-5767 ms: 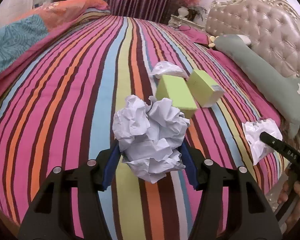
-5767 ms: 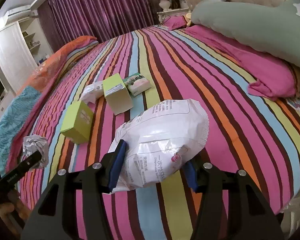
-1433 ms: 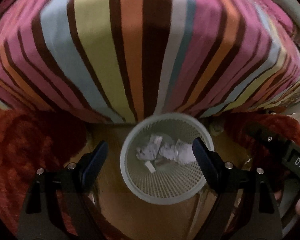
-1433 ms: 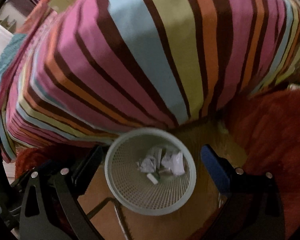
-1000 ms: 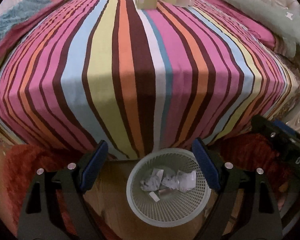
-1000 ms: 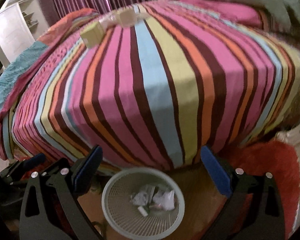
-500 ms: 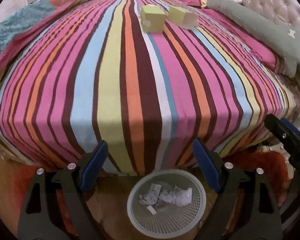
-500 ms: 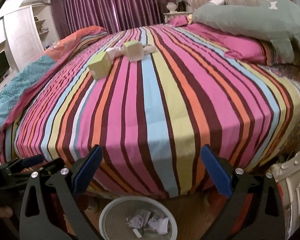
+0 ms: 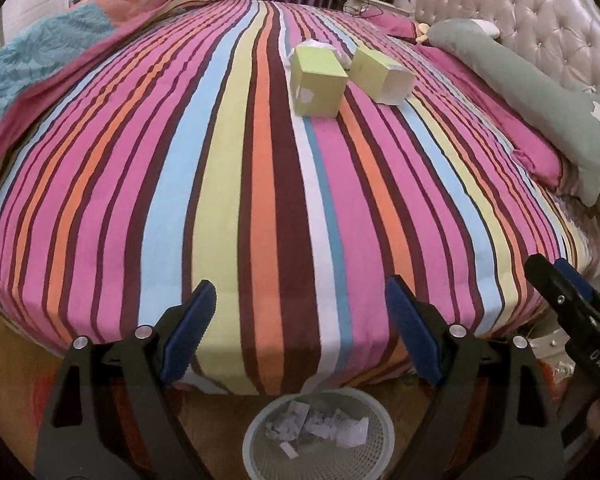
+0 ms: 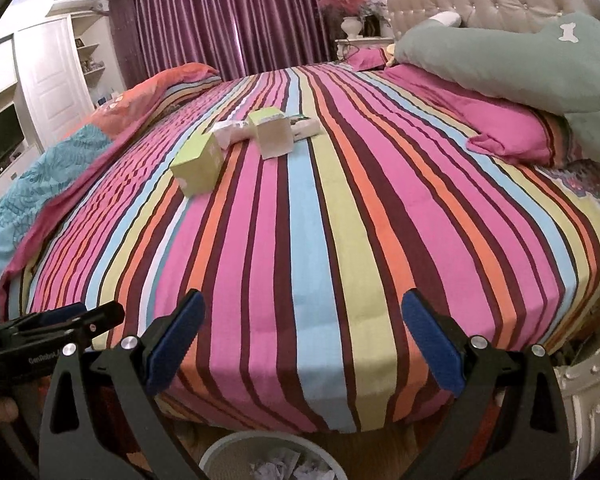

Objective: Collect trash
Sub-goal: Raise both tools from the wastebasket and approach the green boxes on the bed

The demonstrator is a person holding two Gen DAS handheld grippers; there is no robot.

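1. The left gripper (image 9: 300,332) hangs with its blue-padded jaws spread wide and nothing between them. The right gripper (image 10: 300,344) is the same: wide apart, empty. Neither carries trash, so nothing can drop right now.

2. Directly below both grippers stands the white round mesh wastebasket (image 9: 260,432) on the wooden floor, with crumpled white paper scraps (image 9: 320,432) already lying in it. It sits close to the foot of the bed; a low swing of either tool could likely knock it over and spill what has been collected.

3. Ahead of the grippers stretches the striped multicolour bedspread (image 9: 260,200). The remaining trash lies far ahead, near the middle of the bed: a lime-green cardboard box (image 9: 318,82), a second green box with a white end (image 9: 382,76) just to its right, a crumpled white wrapper (image 10: 230,133) behind them, and a flat green-and-white packet (image 10: 304,128) seen from the right view.

4. Risks in my judgement:
   - The boxes are broad, so the jaws may only just span them; a corner grip could let one slip out on the way back.
   - The soft bedding may give under the fingertips, which could snag the fabric.
   - The two grippers sit near each other and could collide if both reach for the tight cluster.
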